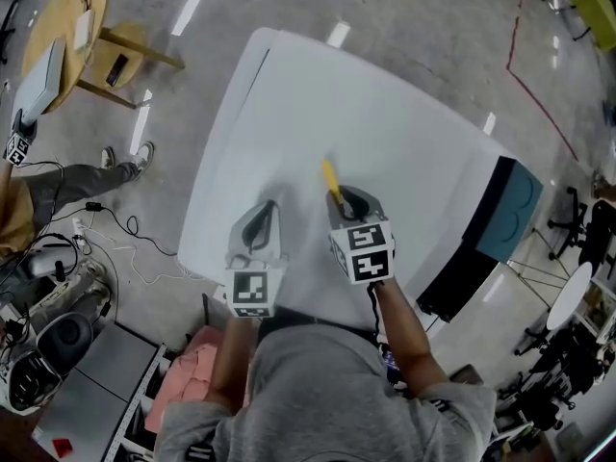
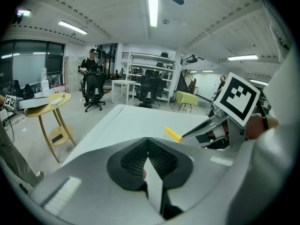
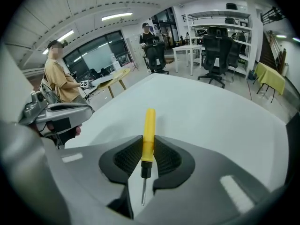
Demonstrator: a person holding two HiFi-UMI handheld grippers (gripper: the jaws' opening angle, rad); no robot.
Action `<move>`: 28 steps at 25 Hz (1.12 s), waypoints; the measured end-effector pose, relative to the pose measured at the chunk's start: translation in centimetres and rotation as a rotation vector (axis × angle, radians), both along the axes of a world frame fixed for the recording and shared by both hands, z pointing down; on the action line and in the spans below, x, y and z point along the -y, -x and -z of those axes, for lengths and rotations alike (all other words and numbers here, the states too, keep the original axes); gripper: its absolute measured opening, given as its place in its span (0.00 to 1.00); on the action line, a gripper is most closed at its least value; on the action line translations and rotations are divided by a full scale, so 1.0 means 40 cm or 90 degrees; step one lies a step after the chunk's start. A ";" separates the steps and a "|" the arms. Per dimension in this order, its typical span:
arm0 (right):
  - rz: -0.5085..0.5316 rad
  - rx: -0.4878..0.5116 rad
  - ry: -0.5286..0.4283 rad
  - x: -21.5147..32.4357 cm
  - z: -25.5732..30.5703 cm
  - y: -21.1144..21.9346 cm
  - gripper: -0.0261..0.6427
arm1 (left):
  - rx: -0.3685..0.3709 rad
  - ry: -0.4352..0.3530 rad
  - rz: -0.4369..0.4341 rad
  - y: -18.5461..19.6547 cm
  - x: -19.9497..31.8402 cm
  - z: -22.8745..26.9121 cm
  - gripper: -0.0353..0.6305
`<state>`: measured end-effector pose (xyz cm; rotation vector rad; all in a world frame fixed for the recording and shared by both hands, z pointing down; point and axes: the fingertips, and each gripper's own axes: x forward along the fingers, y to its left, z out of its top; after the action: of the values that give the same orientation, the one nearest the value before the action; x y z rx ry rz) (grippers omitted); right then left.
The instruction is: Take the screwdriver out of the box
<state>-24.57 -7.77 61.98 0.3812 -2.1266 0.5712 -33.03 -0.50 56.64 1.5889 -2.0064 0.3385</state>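
Observation:
A screwdriver (image 3: 149, 125) with a yellow handle is clamped between the pads of my right gripper (image 3: 148, 146). Its handle sticks out forward over the white table (image 3: 211, 111) and its thin metal shaft points back toward the camera. In the head view the right gripper (image 1: 345, 200) hangs over the table's middle, the yellow screwdriver (image 1: 330, 178) jutting from its tip. My left gripper (image 1: 262, 218) is just to its left, jaws together with nothing in them; in its own view the left gripper (image 2: 148, 149) has its pads meeting. No box shows in any view.
The white table (image 1: 385, 123) has its left edge close to the left gripper. A round wooden side table (image 1: 67, 27) and a person (image 1: 58, 186) are at the far left, with cables on the floor. A dark and teal cabinet (image 1: 500, 219) stands beside the table's right end.

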 end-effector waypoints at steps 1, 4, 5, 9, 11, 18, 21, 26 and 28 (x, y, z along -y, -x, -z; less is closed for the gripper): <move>0.000 -0.002 0.002 0.003 -0.010 0.004 0.16 | -0.002 0.003 -0.001 0.003 0.003 -0.009 0.07; -0.001 -0.010 0.007 0.008 -0.037 0.017 0.16 | -0.009 0.009 -0.005 0.012 0.009 -0.033 0.07; -0.001 -0.012 0.009 0.009 -0.044 0.021 0.16 | -0.012 0.010 -0.007 0.014 0.012 -0.038 0.07; -0.001 -0.019 0.015 0.011 -0.064 0.034 0.16 | -0.018 0.014 -0.011 0.024 0.019 -0.053 0.07; -0.002 -0.020 0.017 0.012 -0.067 0.036 0.16 | -0.021 0.015 -0.011 0.024 0.021 -0.057 0.07; -0.007 -0.025 0.024 0.011 -0.073 0.035 0.17 | -0.026 0.016 -0.013 0.017 0.022 -0.060 0.07; -0.015 -0.024 0.032 0.007 -0.080 0.036 0.17 | -0.022 0.014 -0.014 0.015 0.017 -0.054 0.07; -0.011 -0.024 0.030 0.003 -0.082 0.038 0.18 | -0.015 0.014 -0.010 0.020 0.002 -0.042 0.07; -0.008 -0.021 0.033 -0.003 -0.079 0.039 0.24 | -0.010 0.011 -0.010 0.022 -0.005 -0.035 0.07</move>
<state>-26.13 -7.66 65.14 0.3736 -2.0757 0.6224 -33.91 -0.31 58.04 1.5928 -1.9749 0.3474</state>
